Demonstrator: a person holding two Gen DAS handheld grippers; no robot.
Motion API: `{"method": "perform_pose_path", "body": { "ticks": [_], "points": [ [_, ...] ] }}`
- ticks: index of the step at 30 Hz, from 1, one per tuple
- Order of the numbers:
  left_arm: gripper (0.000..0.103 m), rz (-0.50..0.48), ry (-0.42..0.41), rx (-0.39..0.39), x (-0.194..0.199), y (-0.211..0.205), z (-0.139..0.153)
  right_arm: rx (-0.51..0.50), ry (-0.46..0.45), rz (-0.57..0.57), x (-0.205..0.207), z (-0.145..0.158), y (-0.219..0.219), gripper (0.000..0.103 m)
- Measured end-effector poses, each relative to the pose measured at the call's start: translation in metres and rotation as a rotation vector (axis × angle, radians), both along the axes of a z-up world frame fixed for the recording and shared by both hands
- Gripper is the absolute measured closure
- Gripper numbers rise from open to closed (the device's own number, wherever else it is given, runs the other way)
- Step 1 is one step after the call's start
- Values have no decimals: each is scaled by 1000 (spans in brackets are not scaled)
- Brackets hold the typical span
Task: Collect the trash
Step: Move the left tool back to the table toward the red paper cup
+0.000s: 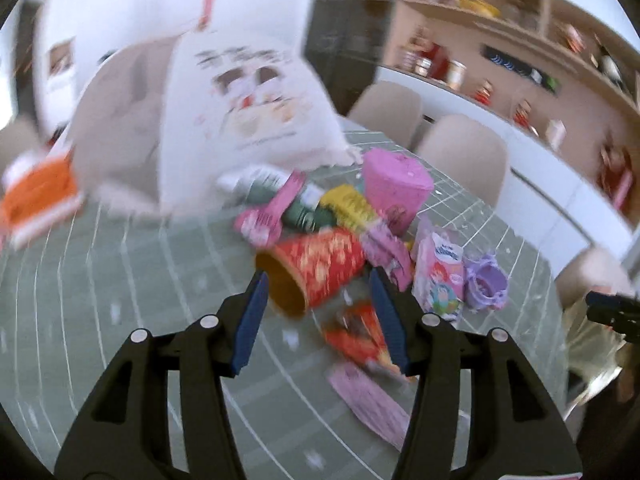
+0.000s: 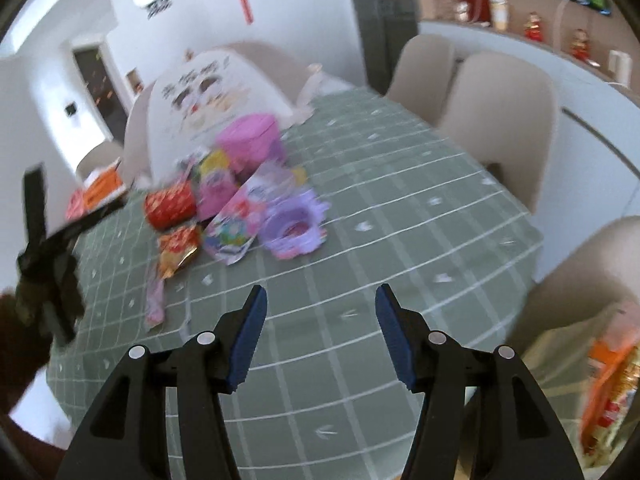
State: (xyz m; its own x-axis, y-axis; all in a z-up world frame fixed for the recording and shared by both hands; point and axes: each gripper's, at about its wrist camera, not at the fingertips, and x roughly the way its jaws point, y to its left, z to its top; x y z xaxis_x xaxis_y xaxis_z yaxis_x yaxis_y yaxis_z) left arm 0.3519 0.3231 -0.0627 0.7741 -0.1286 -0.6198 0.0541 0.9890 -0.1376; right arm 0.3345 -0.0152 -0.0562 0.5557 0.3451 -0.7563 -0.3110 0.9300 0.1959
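A pile of trash lies on a green checked tablecloth (image 1: pixel 100 280). A red paper cup (image 1: pixel 316 272) lies on its side just ahead of my open left gripper (image 1: pixel 320 292), its mouth between the fingertips. Around it lie a pink tub (image 1: pixel 396 184), a yellow wrapper (image 1: pixel 352 204), a pink pouch (image 1: pixel 438 276), a purple cup (image 1: pixel 486 284), a red snack wrapper (image 1: pixel 356 332) and a pink strip (image 1: pixel 368 400). My right gripper (image 2: pixel 322 304) is open and empty over bare cloth (image 2: pixel 400 200), short of the purple cup (image 2: pixel 294 226) and the red cup (image 2: pixel 170 204).
A white printed bag (image 1: pixel 240 120) stands behind the pile, also in the right wrist view (image 2: pixel 200 96). An orange box (image 1: pixel 36 196) sits at the left. Beige chairs (image 2: pixel 500 112) ring the table. An orange bag (image 2: pixel 612 384) hangs at the right edge.
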Motion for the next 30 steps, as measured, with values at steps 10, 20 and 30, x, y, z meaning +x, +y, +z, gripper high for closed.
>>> {"method": "perform_pose_path", "body": {
  "ticks": [10, 20, 30],
  "points": [
    [49, -214, 187, -38, 89, 22, -39, -64, 105, 65, -17, -28, 32, 49],
    [42, -319, 278, 149, 83, -18, -41, -62, 175, 73, -22, -51, 44, 49],
    [39, -171, 378, -89, 95, 20, -51, -172, 135, 50, -21, -53, 78, 49]
  ]
}}
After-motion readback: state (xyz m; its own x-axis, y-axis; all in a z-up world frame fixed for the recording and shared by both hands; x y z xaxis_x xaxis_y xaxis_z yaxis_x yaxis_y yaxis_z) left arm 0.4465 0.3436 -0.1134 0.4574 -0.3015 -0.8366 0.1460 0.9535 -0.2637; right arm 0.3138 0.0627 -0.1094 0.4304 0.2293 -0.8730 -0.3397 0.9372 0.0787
